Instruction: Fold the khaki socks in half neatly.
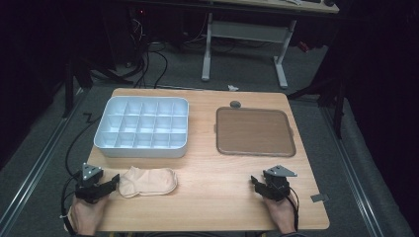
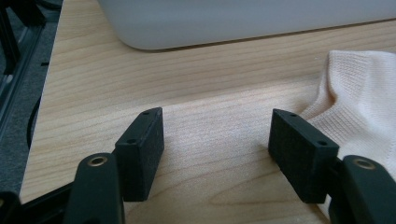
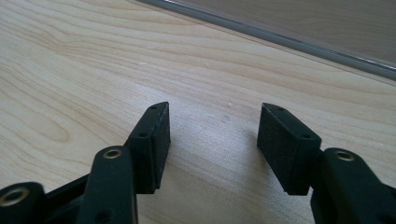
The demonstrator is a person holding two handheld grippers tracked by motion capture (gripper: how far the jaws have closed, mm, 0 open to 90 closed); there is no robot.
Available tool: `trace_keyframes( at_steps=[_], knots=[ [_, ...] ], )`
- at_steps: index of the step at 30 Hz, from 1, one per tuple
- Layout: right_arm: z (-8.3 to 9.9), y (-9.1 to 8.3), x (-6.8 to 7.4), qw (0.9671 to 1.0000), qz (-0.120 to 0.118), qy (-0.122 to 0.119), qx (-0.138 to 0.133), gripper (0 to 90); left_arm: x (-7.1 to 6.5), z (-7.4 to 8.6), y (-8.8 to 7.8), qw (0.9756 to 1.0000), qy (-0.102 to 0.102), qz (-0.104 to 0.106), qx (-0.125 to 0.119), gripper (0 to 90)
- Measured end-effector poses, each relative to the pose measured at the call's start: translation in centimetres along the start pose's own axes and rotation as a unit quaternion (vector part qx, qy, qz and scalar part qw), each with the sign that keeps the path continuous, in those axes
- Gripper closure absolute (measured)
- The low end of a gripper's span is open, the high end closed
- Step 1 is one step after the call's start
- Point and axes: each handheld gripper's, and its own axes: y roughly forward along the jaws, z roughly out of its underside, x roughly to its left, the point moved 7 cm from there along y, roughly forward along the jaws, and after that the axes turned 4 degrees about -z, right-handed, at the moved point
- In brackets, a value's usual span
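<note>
A pale peach sock lies flat on the wooden table near its front left, just below the white divided tray. My left gripper rests at the table's front left corner, jaws open, tips right beside the sock's left end. In the left gripper view the sock lies against the right jaw, and bare wood shows between the open jaws. My right gripper rests on the table at front right, open, with only bare wood between its jaws.
A brown flat tray with a grey rim lies at the table's right back; its edge crosses the top of the right gripper view. The white tray's wall stands ahead of the left gripper. A desk frame stands behind the table.
</note>
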Motion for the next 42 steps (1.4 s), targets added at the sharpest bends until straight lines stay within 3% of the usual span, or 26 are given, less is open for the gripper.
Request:
trace_keyframes(
  at_steps=[3, 5, 8, 17, 20, 26, 28, 32, 39, 42],
  knots=[
    [0.0, -0.1, -0.1, 1.0000, 0.005, 0.004, -0.002, 50.2, 0.1, 0.0, -0.1, 0.9999, -0.011, 0.010, -0.003, 36.5],
    [0.0, -0.1, -0.1, 1.0000, 0.008, 0.005, -0.002, 50.3, 0.2, 0.0, -0.2, 0.9990, -0.030, 0.033, -0.008, 36.6],
    [0.0, -0.1, -0.1, 0.9999, 0.010, 0.007, -0.003, 49.9, 0.4, 0.0, -0.3, 0.9981, -0.044, 0.042, -0.011, 37.4],
    [-0.1, 0.0, -0.1, 0.9999, 0.011, 0.004, -0.001, 51.8, 0.4, 0.0, -0.5, 0.9980, -0.042, 0.043, -0.020, 37.6],
    [-0.2, 0.0, -0.1, 0.9999, 0.012, 0.005, 0.005, 51.2, 0.3, -0.2, -0.7, 0.9962, -0.055, 0.063, -0.026, 37.1],
    [-0.2, 0.0, 0.1, 0.9997, 0.018, 0.015, 0.007, 51.3, -0.3, -1.0, -1.8, 0.9949, -0.047, 0.081, -0.038, 37.0],
    [-0.3, -0.3, 0.3, 0.9994, 0.005, 0.033, 0.002, 53.0, -0.7, -1.1, -2.1, 0.9946, -0.042, 0.088, -0.037, 37.0],
    [-0.8, -0.9, 1.1, 0.9992, -0.008, 0.039, -0.011, 54.5, -1.9, -0.9, -2.4, 0.9938, -0.037, 0.101, -0.028, 36.2],
    [-2.1, -1.4, 3.4, 0.9987, -0.039, 0.021, -0.025, 56.0, -3.1, -0.4, -2.0, 0.9932, -0.039, 0.109, -0.008, 35.1],
    [-2.5, -1.1, 5.3, 0.9978, -0.062, 0.002, -0.023, 56.4, -3.8, -0.1, -1.8, 0.9944, -0.023, 0.103, 0.002, 35.2]
  ],
)
